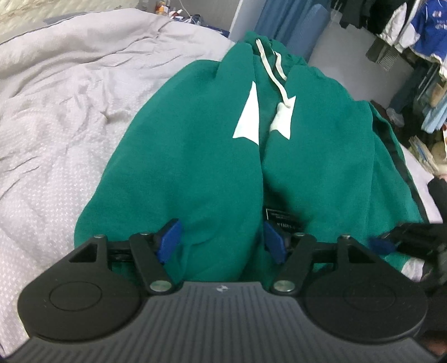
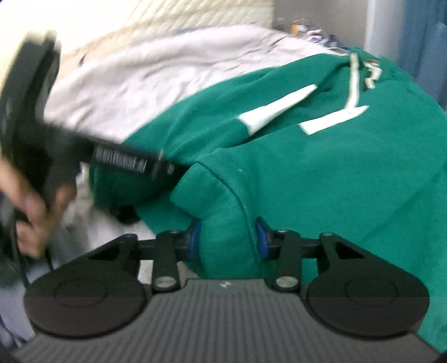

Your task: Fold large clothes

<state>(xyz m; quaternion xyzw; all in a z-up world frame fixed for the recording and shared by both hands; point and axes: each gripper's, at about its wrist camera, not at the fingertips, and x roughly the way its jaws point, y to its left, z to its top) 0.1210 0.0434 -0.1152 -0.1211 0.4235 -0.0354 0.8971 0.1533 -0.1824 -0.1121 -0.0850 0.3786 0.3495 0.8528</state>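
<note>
A large green hoodie (image 1: 201,173) with white chest marks and a white drawstring (image 1: 275,72) lies on a bed, both sides folded in to the middle. My left gripper (image 1: 222,238) has its blue pads wide apart around the thick near hem of the left fold. My right gripper (image 2: 227,237) has its jaws around a bunched green ribbed edge (image 2: 226,195) of the hoodie (image 2: 321,167); the frame is blurred. The left gripper's body (image 2: 36,111) and the hand holding it show at the left of the right wrist view. The right gripper's fingertip (image 1: 382,244) shows at the right edge of the left wrist view.
A wrinkled light grey quilt (image 1: 69,111) covers the bed left of the hoodie and also shows in the right wrist view (image 2: 156,69). Hanging clothes (image 1: 405,25) and cluttered shelves (image 1: 430,117) stand at the right. Blue fabric (image 1: 282,19) hangs beyond the hood.
</note>
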